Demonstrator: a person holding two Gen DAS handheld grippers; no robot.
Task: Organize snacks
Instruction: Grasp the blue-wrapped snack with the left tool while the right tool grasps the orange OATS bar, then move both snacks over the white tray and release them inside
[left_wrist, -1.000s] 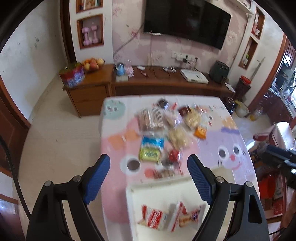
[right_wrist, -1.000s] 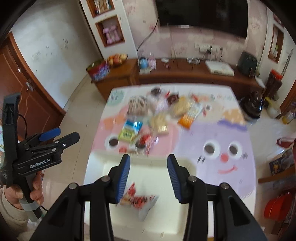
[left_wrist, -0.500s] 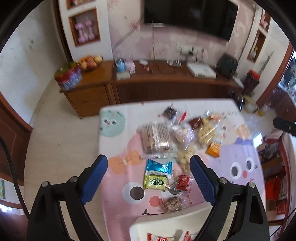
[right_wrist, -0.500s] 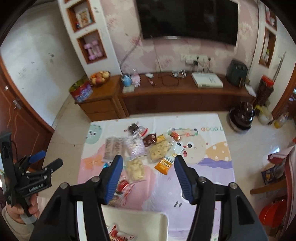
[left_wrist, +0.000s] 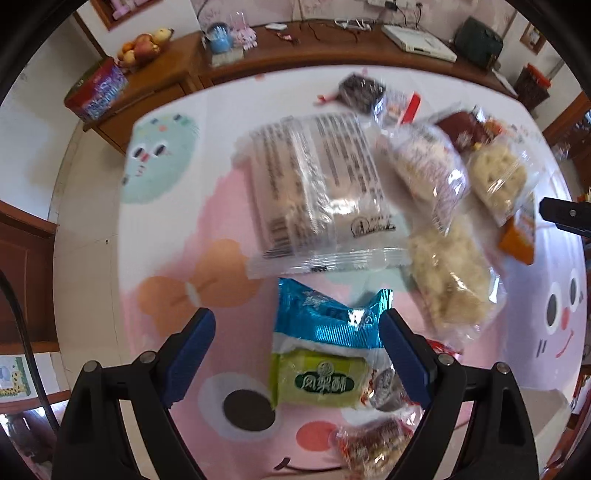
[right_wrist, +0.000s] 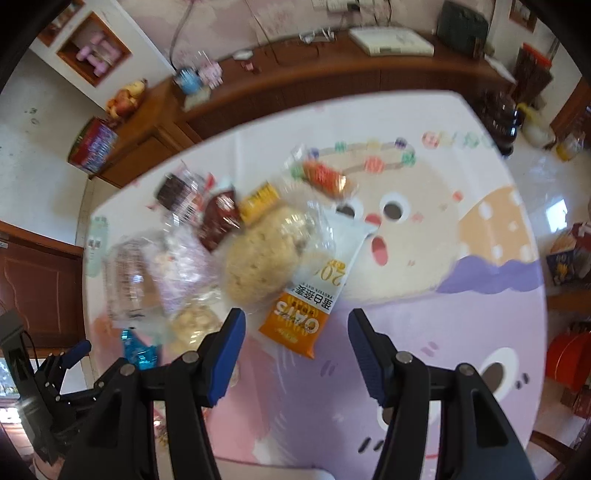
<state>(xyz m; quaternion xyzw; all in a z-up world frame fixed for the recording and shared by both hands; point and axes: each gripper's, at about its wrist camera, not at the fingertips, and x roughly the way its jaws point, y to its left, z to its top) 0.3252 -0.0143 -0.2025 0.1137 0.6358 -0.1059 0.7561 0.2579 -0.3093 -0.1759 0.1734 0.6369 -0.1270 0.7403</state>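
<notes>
Nearest the left tool (left_wrist: 297, 341), a blue-and-green pastry packet (left_wrist: 323, 354) lies flat on the bench (left_wrist: 166, 229), between the widely parted blue pads, which do not touch it; the tool holds nothing. The packet's long axis runs away from the camera, with the blue crimped end far and the green label near. Just beside its right edge sits a small red-wrapped sweet (left_wrist: 384, 387), close enough to be caught by accident.

The right tool (right_wrist: 295, 347) also stands parted and empty, poised over the orange end of an oat bar (right_wrist: 314, 299). The bar lies diagonally, its orange end near and to the left, its white end far and to the right, and a clear bag of pale puffed cake (right_wrist: 262, 254) overlaps its far half.

The step in hand appears to be the reach: both tools are lined up over a snack, neither gripping yet. Next, each needs to come down until the pads straddle its packet across the short side, then close. The right tool probably should take the bar at its free orange end.

Farther off in the left view lies a large clear biscuit pack (left_wrist: 317, 188), its long axis also running away, with more bagged snacks to its right.
</notes>
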